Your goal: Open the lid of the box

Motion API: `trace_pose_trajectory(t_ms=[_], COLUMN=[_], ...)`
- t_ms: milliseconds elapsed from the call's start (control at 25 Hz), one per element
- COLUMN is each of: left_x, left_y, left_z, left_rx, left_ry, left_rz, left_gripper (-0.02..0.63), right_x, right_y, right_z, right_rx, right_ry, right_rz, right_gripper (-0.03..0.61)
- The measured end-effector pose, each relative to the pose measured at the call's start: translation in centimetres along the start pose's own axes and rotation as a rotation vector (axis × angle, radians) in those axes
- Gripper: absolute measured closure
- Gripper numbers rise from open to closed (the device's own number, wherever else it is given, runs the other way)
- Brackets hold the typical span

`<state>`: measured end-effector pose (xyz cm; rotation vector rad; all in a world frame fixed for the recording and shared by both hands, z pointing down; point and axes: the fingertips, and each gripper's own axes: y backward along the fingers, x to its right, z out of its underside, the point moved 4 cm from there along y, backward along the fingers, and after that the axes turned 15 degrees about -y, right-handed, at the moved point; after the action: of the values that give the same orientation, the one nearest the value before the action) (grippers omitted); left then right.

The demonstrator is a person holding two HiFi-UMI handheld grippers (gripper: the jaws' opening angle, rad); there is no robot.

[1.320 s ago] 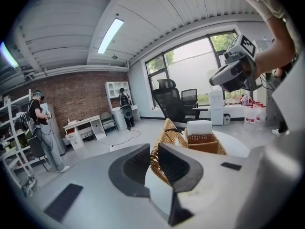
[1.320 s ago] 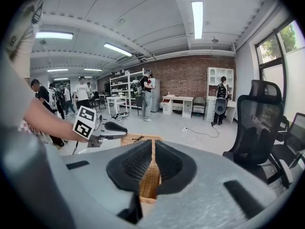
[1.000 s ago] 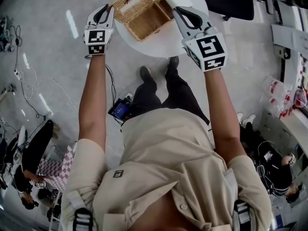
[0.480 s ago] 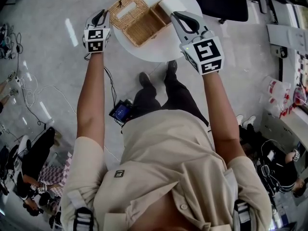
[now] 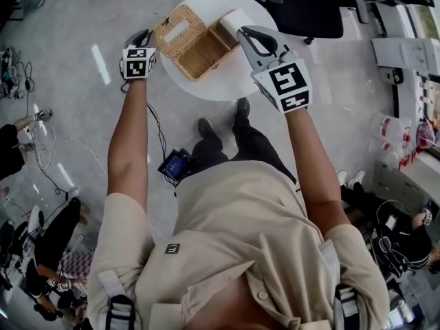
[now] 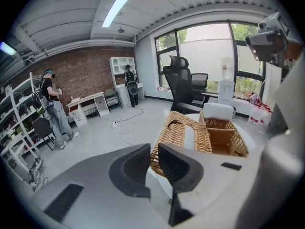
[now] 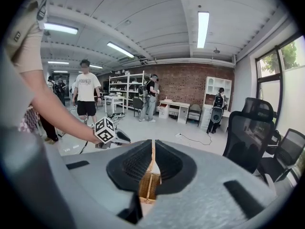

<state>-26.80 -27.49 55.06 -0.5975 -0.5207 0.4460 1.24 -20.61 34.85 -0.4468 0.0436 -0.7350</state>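
White round table (image 5: 221,81) carries the wicker box (image 5: 203,52); my right gripper (image 5: 245,33) pinches its wall, my left gripper (image 5: 142,36) hangs slightly parted, empty.

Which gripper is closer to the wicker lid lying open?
Left. The left gripper sits just beside the lid, at its outer edge; the right gripper is across the box, gripping its far wall.

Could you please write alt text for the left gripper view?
A wicker box sits open on a white table, its lid swung open beside it. The left claw, slightly open and empty, points at the lid's near edge.
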Motion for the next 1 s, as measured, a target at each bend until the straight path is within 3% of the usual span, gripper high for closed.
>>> trace_pose_trajectory(t_ms=[240, 440, 680, 1000], left_x=[0.4, 0.2, -1.1, -1.7], left_y=[0.3, 1.9, 6.4, 18.7], left_z=[1.2, -0.1, -5.7, -16.5], left_rx=[-0.058, -0.041, 0.123, 0.407], left_ry=[0.025, 0.022, 0.016, -0.034], left_rz=[0.053, 0.057, 0.010, -0.003], left_gripper=[0.568, 0.568, 0.568, 0.568], right_x=[-1.4, -2.4, -3.3, -4.9], right_y=[1.2, 2.2, 3.2, 6.0], right_z=[-1.2, -2.8, -4.7, -7.8], right_rx=[0.006, 0.025, 0.057, 0.105], right_ry=[0.028, 0.052, 0.061, 0.027], right_rz=[-0.006, -0.016, -0.022, -0.043], right_gripper=[0.565, 0.565, 0.583, 0.584])
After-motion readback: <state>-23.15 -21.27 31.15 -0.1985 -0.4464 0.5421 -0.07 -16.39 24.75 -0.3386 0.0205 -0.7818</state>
